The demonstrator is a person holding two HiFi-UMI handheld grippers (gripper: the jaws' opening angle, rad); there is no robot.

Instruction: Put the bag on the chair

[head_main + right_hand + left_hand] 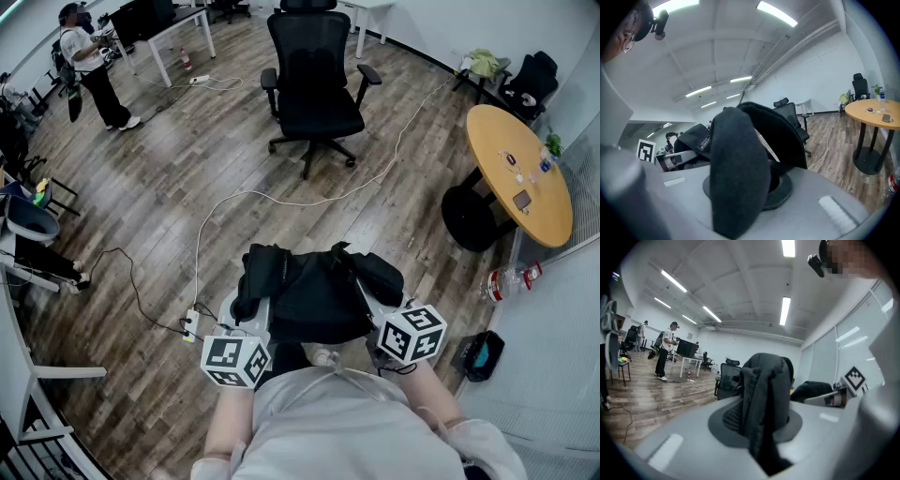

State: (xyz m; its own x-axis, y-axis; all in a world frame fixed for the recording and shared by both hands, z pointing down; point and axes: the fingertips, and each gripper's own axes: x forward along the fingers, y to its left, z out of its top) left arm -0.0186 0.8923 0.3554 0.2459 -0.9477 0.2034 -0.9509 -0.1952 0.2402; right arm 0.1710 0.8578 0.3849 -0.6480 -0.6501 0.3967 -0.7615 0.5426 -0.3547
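Observation:
A black fabric bag (pixel 314 291) hangs in the air between my two grippers, close to my body. My left gripper (pixel 247 305) is shut on a fold of the bag (pixel 764 394) at its left side. At the bag's right side my right gripper (pixel 371 298) is shut on a thick fold (pixel 738 164). The black office chair (pixel 314 84) stands straight ahead on the wood floor, its seat bare and well apart from the bag. It also shows behind the bag as the chair (pixel 725 378) in the left gripper view and the chair (pixel 793 119) in the right gripper view.
A round wooden table (pixel 520 173) with small items stands at the right. A white cable (pixel 281 202) runs across the floor to a power strip (pixel 190 325). A person (pixel 89 66) stands far left by a white desk (pixel 178 28). Bottles (pixel 506 279) lie by the wall.

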